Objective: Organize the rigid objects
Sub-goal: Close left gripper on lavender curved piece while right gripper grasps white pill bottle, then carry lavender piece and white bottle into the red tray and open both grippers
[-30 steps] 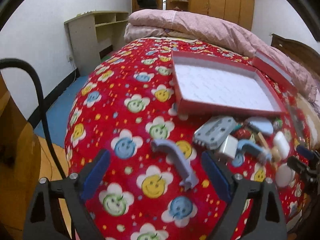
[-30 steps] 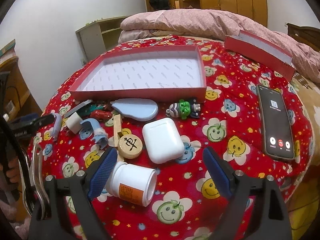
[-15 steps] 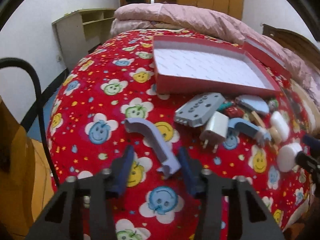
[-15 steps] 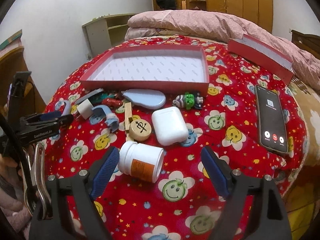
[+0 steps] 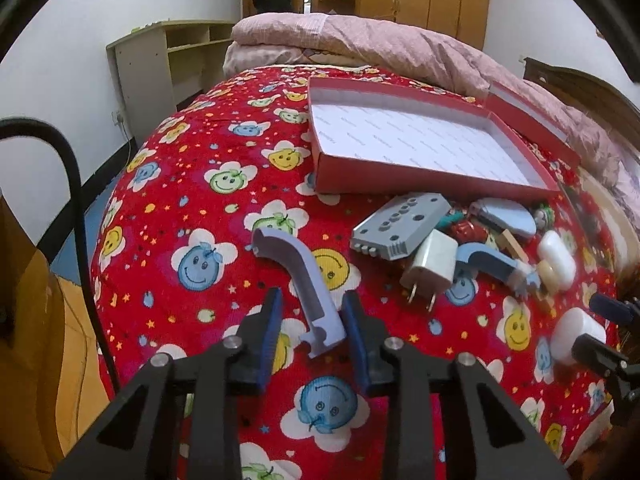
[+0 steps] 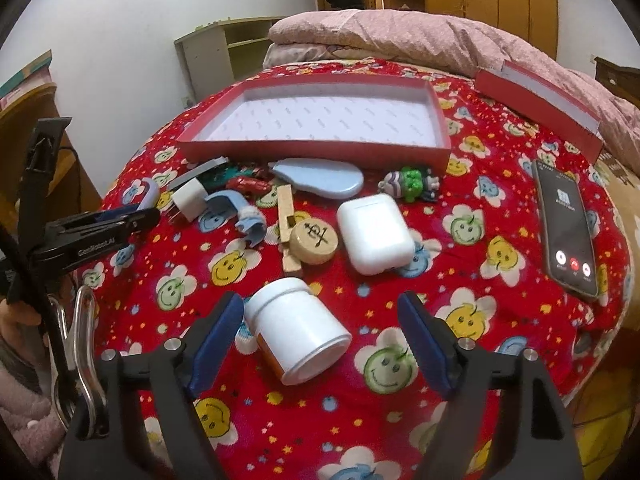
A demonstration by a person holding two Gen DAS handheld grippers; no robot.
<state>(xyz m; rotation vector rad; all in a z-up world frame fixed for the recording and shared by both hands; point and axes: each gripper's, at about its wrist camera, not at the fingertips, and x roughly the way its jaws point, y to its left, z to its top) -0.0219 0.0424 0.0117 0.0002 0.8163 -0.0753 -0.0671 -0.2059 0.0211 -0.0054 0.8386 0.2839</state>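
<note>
A lilac curved plastic piece (image 5: 304, 280) lies on the red smiley bedspread. My left gripper (image 5: 314, 332) is narrowed around its near end, with the right pad touching it and a small gap at the left pad. My right gripper (image 6: 320, 336) is open around a white pill bottle (image 6: 298, 330) lying on its side. An empty red box (image 5: 420, 144) sits beyond, also in the right wrist view (image 6: 320, 120). Between lie a grey power strip (image 5: 400, 224), a white charger (image 5: 432, 264), a white earbud case (image 6: 374, 232) and a wooden chess disc (image 6: 314, 240).
A phone (image 6: 568, 232) lies at the right of the bed, the red box lid (image 6: 536, 100) behind it. A blue oval case (image 6: 320, 176), a green toy figure (image 6: 412, 182), a wooden clip (image 6: 286, 228) and a folded pink quilt (image 6: 400, 40) are there too.
My left gripper moved forward over the lilac piece and its jaws closed in from wide open. My right gripper moved closer to the white bottle, which now lies between its fingers.
</note>
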